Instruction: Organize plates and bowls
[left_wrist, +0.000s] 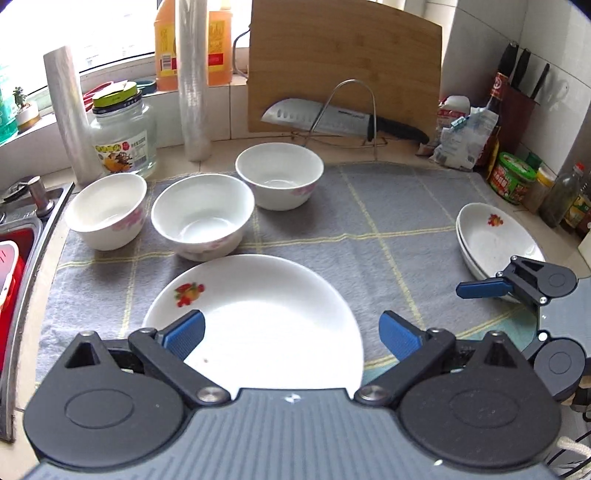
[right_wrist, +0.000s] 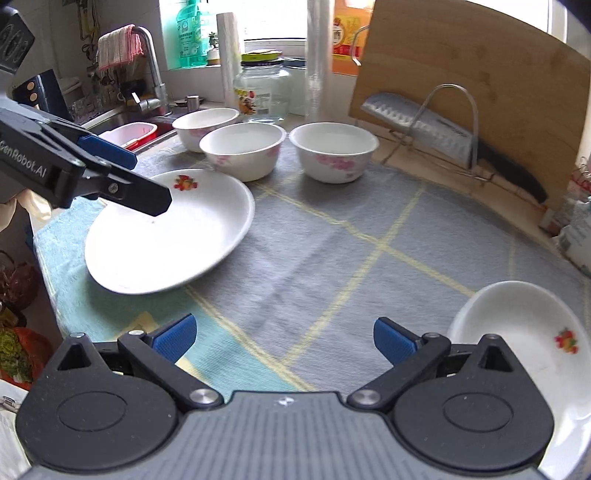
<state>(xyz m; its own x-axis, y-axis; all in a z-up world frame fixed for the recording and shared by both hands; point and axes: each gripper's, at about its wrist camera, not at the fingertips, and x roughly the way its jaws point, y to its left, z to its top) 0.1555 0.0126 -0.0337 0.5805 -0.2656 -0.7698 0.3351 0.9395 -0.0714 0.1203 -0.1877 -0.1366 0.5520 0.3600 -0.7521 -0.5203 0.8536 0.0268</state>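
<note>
The plate (left_wrist: 258, 314) lies between the left gripper's (left_wrist: 291, 336) spread jaws.

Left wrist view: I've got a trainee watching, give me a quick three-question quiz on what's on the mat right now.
1. True or false: the left gripper is shut on the large plate.
2. How many bowls stand along the mat's far edge?
3. Multiple choice: the stacked plates lie (A) by the sink, (B) at the mat's right side, (C) on the cutting board.

Key: 1 false, its jaws are open; 2 three; 3 B.
</note>
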